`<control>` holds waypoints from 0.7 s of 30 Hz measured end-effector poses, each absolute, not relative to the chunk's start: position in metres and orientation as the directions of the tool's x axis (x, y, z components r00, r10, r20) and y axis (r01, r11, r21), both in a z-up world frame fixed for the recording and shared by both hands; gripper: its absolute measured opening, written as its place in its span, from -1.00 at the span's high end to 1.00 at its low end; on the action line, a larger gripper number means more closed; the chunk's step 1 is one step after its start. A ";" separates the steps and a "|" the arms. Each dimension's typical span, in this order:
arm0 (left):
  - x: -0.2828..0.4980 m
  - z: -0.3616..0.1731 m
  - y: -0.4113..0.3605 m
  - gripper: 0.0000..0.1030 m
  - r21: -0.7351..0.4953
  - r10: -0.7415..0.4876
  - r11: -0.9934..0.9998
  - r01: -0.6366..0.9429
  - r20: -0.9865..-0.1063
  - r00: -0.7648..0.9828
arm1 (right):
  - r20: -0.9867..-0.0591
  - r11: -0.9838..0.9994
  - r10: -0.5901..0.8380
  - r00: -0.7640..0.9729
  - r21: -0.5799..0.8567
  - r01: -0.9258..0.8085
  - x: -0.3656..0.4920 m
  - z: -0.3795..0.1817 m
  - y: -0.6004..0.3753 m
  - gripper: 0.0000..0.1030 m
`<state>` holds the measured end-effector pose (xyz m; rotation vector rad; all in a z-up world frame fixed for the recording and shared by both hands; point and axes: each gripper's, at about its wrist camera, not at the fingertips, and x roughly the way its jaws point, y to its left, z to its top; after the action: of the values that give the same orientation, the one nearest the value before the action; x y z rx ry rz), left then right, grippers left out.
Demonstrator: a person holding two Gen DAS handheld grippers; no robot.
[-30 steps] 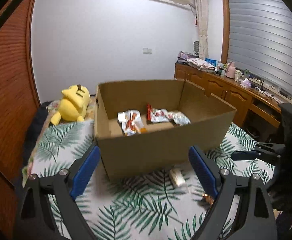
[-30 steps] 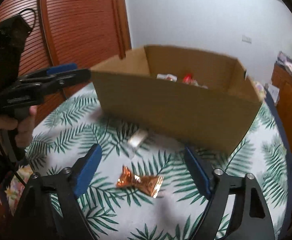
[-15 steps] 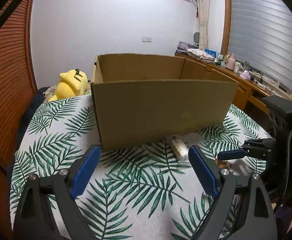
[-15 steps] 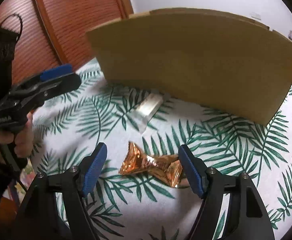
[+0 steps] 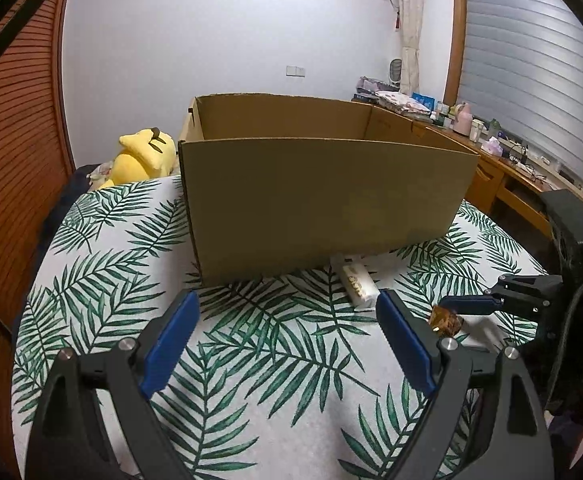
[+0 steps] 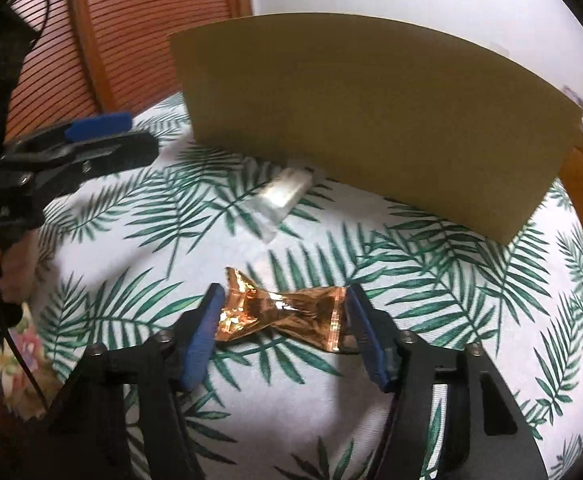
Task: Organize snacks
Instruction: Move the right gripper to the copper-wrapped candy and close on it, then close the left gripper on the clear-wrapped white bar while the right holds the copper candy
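two snacks are left on the leaf-print cloth (image 6: 431, 280) – right gripper (image 6: 281, 332) closing around the copper wrapper (image 6: 283, 312), not yet gripped; white packet (image 6: 283, 196) waits at the cardboard box (image 6: 371, 120) foot; left gripper (image 5: 287, 344) wide open, empty.

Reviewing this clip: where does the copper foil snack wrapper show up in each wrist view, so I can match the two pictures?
Left wrist: the copper foil wrapper is low at right, mostly hidden behind the right gripper.
Right wrist: the wrapper lies low centre on the leaf-print cloth, between the closing jaws of the right gripper.
Shared landmark: the cardboard box, with the white packet at its foot.
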<state>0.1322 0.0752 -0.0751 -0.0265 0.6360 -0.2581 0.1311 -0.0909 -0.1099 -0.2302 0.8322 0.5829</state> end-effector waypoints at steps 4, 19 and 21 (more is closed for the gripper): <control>0.133 -0.077 0.072 -0.75 -0.113 -0.253 0.966 0.232 -0.589 0.768 | -0.733 0.844 0.396 0.553 0.053 -0.534 0.127 -0.109 -0.103 0.28; 0.165 -0.088 0.018 -0.58 -0.121 -0.292 0.950 0.287 -0.665 0.687 | -0.627 0.858 0.470 0.622 0.158 -0.489 0.102 -0.098 -0.150 0.34; 0.168 -0.090 0.011 -0.39 -0.113 -0.288 0.950 0.291 -0.676 0.678 | -0.621 0.861 0.467 0.630 0.155 -0.485 0.097 -0.098 -0.152 0.34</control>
<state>0.1681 0.0113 -0.0897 0.0043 0.7583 -0.3255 0.0969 -0.1525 -0.0978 -0.0272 0.7029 0.5449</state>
